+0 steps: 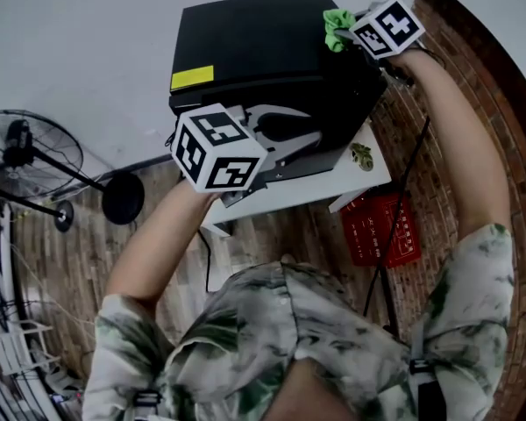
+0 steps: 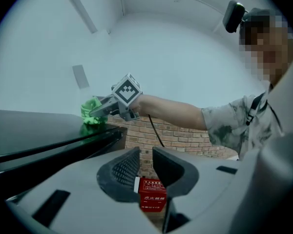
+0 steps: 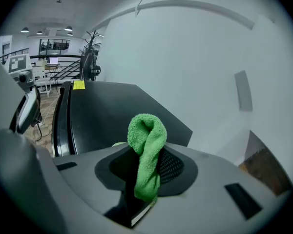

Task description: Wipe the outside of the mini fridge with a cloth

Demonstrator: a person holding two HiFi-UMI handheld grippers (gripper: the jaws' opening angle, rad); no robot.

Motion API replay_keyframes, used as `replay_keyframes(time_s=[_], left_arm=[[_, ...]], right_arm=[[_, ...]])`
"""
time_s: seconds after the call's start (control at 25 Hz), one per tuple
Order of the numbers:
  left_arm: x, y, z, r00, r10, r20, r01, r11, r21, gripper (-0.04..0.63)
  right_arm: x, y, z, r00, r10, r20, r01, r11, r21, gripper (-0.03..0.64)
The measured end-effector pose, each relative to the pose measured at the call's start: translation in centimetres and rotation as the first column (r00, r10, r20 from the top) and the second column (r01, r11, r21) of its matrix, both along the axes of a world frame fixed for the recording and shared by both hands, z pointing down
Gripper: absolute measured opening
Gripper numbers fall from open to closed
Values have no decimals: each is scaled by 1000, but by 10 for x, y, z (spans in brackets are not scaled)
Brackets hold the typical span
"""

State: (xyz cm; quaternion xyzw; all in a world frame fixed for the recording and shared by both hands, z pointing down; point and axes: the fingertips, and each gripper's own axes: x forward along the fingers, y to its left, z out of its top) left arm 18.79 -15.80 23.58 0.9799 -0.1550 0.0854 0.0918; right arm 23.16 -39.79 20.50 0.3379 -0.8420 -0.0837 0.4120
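Mini fridge (image 1: 263, 51), black with a yellow label (image 1: 192, 77) on its top, is standing on a white tabletop (image 1: 355, 181) against a pale wall.

Right tongs (image 3: 146, 167) are gripping a green cloth (image 3: 146, 150). The cloth is standing up folded between the two pads and bulging out above them. In the head view the cloth is sitting at the far right corner of the fridge top, next to the wall. The left gripper view shows it touching the glossy top surface, with a green reflection under it.

Left tongs (image 2: 145, 167) are hovering at the front of the fridge, near its upper edge. Their jaws are standing only a narrow gap apart and nothing is sitting between them. A red crate (image 2: 152, 196) is showing through the gap, down on the brick floor (image 1: 272, 235) beside the tabletop.

A black floor fan (image 1: 26, 160) is standing well apart, on the left.
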Motion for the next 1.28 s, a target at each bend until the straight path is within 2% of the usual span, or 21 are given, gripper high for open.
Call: replay_keyframes(time_s=[0.16,0.28,0.44,0.72,0.92,1.08,1.28], left_arm=[[7,-5,-2,1000,5,3,-5,1000,1,83],[11,-7,-3,1000,12,4,-12,1000,1,83],[9,-12,-9,1000,-1,0,1,1000,1,83],[-2,-15,-12,999,-35,10,35,999,2,83],[-7,-15,-11,999,-46,12,46,999,-6,83],[-11,-15,-11,998,-57,9,58,998,-6,83],[-7,-15,-10,999,-53,8,53,999,-7,83]], right_arm=[[5,-7,-5,1000,4,11,-4,1000,1,115],[-19,-5,-19,998,-37,43,37,999,9,115],[-84,0,-36,988,-142,54,141,990,25,115],[-211,18,-44,952,-303,55,302,953,26,115],[-267,24,-31,933,-360,31,360,933,5,115],[-276,15,-14,934,-357,4,357,934,-22,115],[-245,-8,2,950,-312,-24,311,949,-40,115]])
